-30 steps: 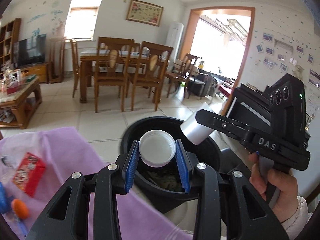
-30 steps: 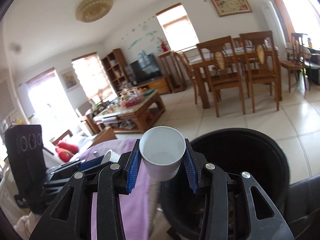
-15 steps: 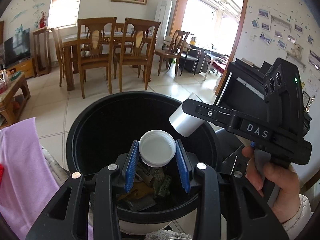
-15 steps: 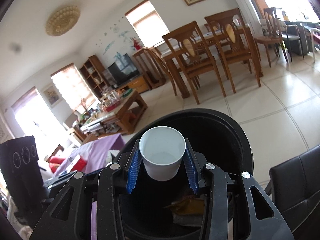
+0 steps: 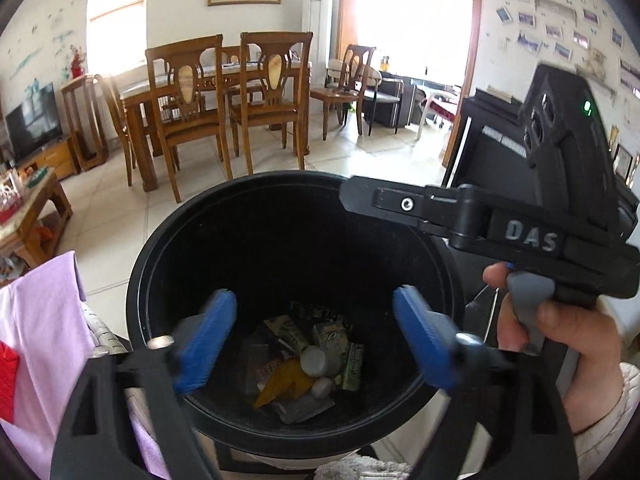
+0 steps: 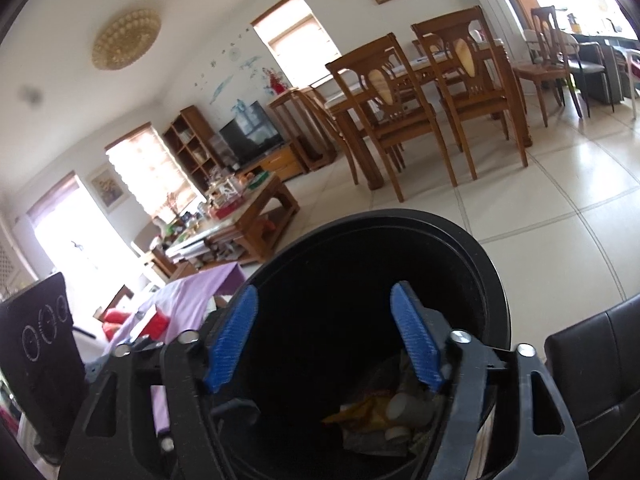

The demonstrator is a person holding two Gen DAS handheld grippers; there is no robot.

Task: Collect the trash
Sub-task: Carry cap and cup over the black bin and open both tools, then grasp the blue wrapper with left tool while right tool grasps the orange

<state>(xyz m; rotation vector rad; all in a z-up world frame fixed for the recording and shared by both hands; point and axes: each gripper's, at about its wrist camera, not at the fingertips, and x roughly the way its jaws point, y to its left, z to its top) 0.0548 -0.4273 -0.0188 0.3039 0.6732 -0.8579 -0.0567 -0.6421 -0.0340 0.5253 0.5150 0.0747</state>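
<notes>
Wooden chairs [image 5: 188, 108] ring a dining table [image 5: 216, 76] on pale tiled floor [image 6: 560, 208]; a television [image 6: 250, 132] stands by shelves [image 6: 188, 140].

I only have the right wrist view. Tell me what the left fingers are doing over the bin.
Observer: The left gripper has its fingers spread wide above the bin, with nothing between them.
Operator: Now describe the right gripper from outside.
Observer: The right gripper reaches in over the bin's far right rim, held by a hand wrapped round its grey trigger.
Operator: Report its status light.
Observer: A green light is lit near the top of its body.
</notes>
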